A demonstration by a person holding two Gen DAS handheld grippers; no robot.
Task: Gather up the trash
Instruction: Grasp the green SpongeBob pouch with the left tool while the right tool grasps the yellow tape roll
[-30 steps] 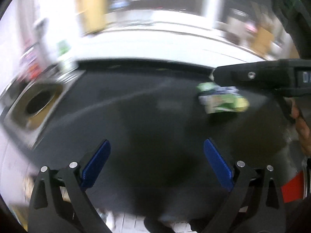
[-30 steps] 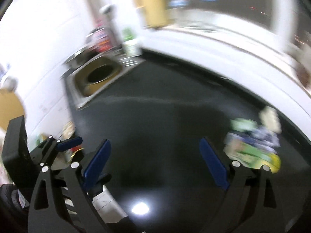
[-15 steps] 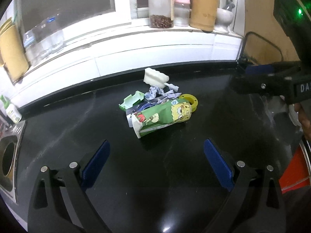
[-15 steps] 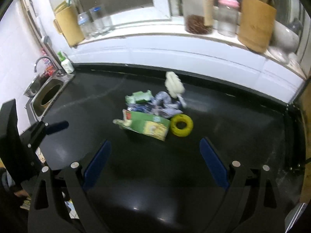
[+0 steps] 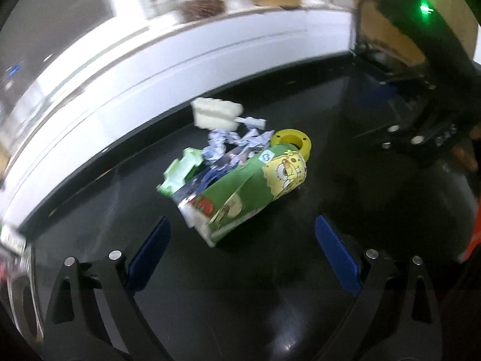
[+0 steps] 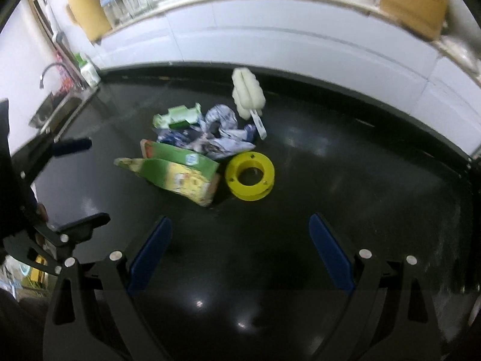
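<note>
1. A steel sink (image 6: 57, 108) with a curved tap sits at ten o'clock in the right wrist view, at the far left end of the glossy black countertop (image 6: 345, 180).
2. The left gripper (image 5: 242, 252) hangs over the counter with its blue-padded fingers (image 5: 148, 257) spread wide, nothing between them; the trash heap lies at twelve o'clock just ahead of it.
3. A pale green torn cardboard piece (image 6: 176, 116) marks the left edge of the heap, touching a crumpled blue-and-white wrapper (image 6: 221, 134).
4. A flattened green juice carton with a yellow cartoon face (image 5: 249, 186) lies on its side at the front of the heap, at six o'clock from the wrapper.
5. A white foam brush with a short plastic handle (image 6: 248, 97) rests at the heap's far side, near the white tiled wall (image 6: 300, 45).
6. A yellow plastic ring-shaped spool (image 6: 249, 176) lies flat just beside the carton, at its three o'clock.
7. The right gripper (image 6: 240, 255) is likewise wide apart and empty, the spool at its twelve o'clock.
</note>
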